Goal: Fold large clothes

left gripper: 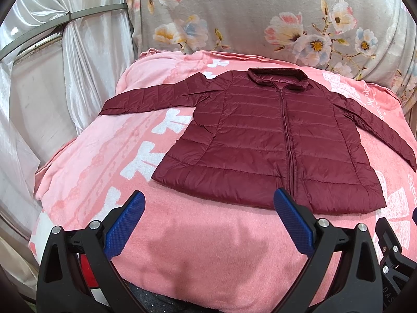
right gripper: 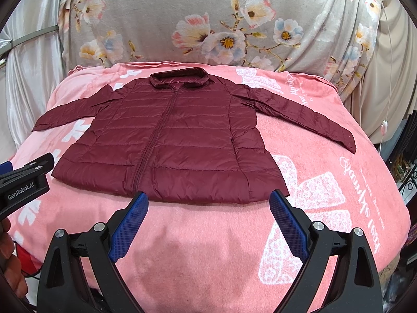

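**Jacket flat on bed, both tools released**

Bed (left gripper: 208,247) under a pink blanket (right gripper: 208,255) takes up most of both views. Floral sheet (right gripper: 208,13) stands behind the far edge, white curtain (left gripper: 86,65) beside the left edge. Wide bare strip of blanket between the near edge and the jacket hem; more bare blanket to the right of the jacket.

Maroon puffer jacket (left gripper: 260,140) lies flat mid-bed, front up, zip closed, collar (right gripper: 179,78) toward the far edge, hem toward the tools. Left sleeve (left gripper: 146,99) stretches out, cuff near the bed's left edge. Right sleeve (right gripper: 307,114) angles down and right, cuff well short of the right edge.

Left tool (left gripper: 208,203): released, jaws spread wide, holding nothing, just short of the hem. Right tool (right gripper: 208,203): same, spread wide and empty, tips just over the hem line; contact can't be confirmed. The tools sit side by side near the hem.
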Available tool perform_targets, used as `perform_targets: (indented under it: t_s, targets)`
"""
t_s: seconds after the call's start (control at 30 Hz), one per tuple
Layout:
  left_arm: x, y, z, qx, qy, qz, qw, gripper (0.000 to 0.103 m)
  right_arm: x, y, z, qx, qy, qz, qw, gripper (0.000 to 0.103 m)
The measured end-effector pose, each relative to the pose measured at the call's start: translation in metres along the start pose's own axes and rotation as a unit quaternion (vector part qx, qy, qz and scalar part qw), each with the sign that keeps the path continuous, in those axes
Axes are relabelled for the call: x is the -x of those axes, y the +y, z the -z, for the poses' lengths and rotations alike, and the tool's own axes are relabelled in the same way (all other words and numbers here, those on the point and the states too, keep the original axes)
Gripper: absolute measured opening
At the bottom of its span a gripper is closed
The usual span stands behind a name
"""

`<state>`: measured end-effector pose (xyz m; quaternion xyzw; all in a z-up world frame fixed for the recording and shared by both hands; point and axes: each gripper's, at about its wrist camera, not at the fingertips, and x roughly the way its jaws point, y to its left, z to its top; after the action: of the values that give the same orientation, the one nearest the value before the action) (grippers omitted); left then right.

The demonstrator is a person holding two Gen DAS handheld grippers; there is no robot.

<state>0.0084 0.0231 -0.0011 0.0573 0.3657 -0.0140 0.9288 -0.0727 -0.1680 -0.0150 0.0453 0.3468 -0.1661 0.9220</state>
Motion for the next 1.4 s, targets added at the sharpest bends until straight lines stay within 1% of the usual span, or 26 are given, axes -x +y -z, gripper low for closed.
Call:
perform_targets:
  t_s: [0.2, 0.3, 0.37, 0.43, 0.53, 0.6, 0.63, 0.73, 0.77, 0.8, 0.9, 1.0, 1.1, 1.2, 1.3, 1.37, 1.4]
  targets:
    - [-0.009, 0.001, 0.002, 0.001, 0.005, -0.004, 1.0, 0.096, -0.01, -0.002, 0.002, -0.004, 0.004, -0.002, 1.0, 0.092]
    - [-0.014, 0.001, -0.002, 0.007, 0.01, 0.001, 0.9999, 0.097, -0.022, -0.018, -0.003, -0.02, 0.01, -0.01, 1.0, 0.092]
    - [-0.017, 0.0, -0.008, 0.013, 0.011, 0.001, 0.9998, 0.097, -0.03, -0.037, -0.011, -0.048, 0.013, -0.023, 0.999, 0.092]
    - [-0.02, 0.003, -0.013, 0.02, 0.008, -0.002, 0.9998, 0.097, -0.038, -0.062, -0.022, -0.081, 0.007, -0.02, 0.996, 0.092]
    - [-0.027, 0.008, -0.023, 0.032, -0.003, -0.009, 0.9994, 0.097, -0.052, -0.104, -0.039, -0.119, -0.008, 0.013, 0.993, 0.092]
    - [-0.032, 0.012, -0.03, 0.039, -0.01, -0.015, 0.9991, 0.097, -0.061, -0.141, -0.052, -0.15, -0.024, 0.039, 0.988, 0.092]
    - [-0.035, 0.014, -0.034, 0.042, -0.015, -0.018, 0.9988, 0.097, -0.066, -0.154, -0.057, -0.162, -0.03, 0.048, 0.985, 0.092]
    - [-0.044, 0.017, -0.046, 0.046, -0.028, -0.031, 0.9981, 0.097, -0.088, -0.213, -0.07, -0.214, -0.051, 0.072, 0.973, 0.092]
    - [-0.048, 0.018, -0.051, 0.047, -0.032, -0.033, 0.9978, 0.097, -0.1, -0.234, -0.074, -0.235, -0.054, 0.076, 0.968, 0.092]
    - [-0.053, 0.018, -0.054, 0.05, -0.032, -0.035, 0.9976, 0.097, -0.108, -0.248, -0.076, -0.248, -0.055, 0.078, 0.964, 0.092]
    - [-0.069, 0.02, -0.064, 0.062, -0.023, -0.035, 0.9972, 0.097, -0.153, -0.303, -0.079, -0.294, -0.046, 0.099, 0.95, 0.092]
    - [-0.084, 0.018, -0.071, 0.062, -0.009, -0.045, 0.997, 0.097, -0.191, -0.34, -0.077, -0.324, -0.033, 0.118, 0.938, 0.092]
    - [-0.099, 0.014, -0.075, 0.058, -0.004, -0.055, 0.9968, 0.097, -0.219, -0.365, -0.072, -0.346, -0.022, 0.134, 0.928, 0.092]
    - [-0.112, 0.01, -0.079, 0.055, 0.002, -0.057, 0.9969, 0.097, -0.242, -0.39, -0.066, -0.372, -0.016, 0.151, 0.916, 0.092]
    - [-0.124, 0.005, -0.082, 0.05, 0.007, -0.056, 0.9972, 0.097, -0.259, -0.414, -0.059, -0.412, -0.011, 0.161, 0.897, 0.092]
    - [-0.132, 0.004, -0.084, 0.051, 0.01, -0.047, 0.9976, 0.097, -0.264, -0.423, -0.055, -0.424, -0.009, 0.173, 0.889, 0.092]
    - [-0.136, 0.002, -0.084, 0.05, 0.012, -0.043, 0.9978, 0.097, -0.268, -0.429, -0.052, -0.435, -0.01, 0.178, 0.883, 0.091]
